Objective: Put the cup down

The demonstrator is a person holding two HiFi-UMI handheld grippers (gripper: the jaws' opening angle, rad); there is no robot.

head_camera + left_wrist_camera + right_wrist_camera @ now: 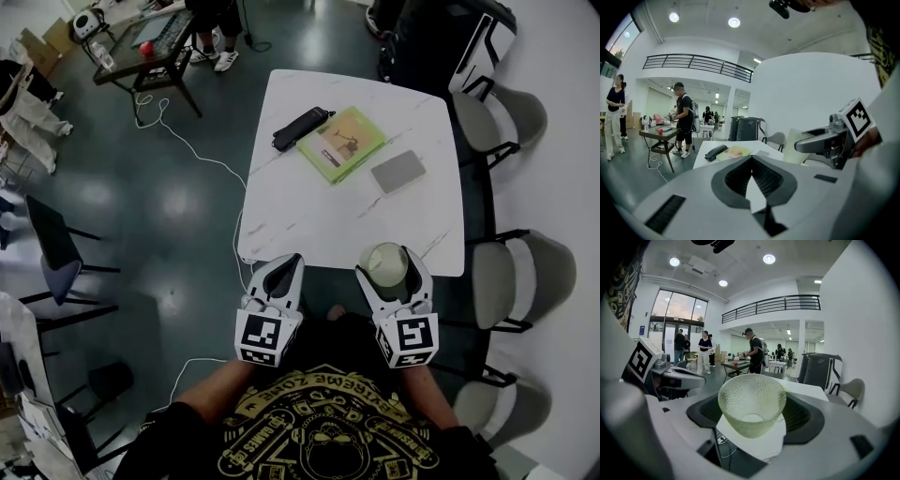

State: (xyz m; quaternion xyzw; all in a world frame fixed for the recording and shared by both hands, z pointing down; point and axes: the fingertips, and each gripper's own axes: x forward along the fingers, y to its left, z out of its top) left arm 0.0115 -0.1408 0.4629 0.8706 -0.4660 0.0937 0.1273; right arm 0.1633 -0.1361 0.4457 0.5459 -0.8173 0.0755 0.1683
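The cup (751,404) is not yet put down: the right gripper (387,264) grasps it at the near edge of the table (319,220), while the left gripper (292,261) is clenched with nothing in it

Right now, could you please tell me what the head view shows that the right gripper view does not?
Only the head view shows the green book, black pouch and grey pad lying on the white table. Only the right gripper view shows the balcony railing and tall windows. Both show the cup clamped in the right gripper, and the left gripper beside it.
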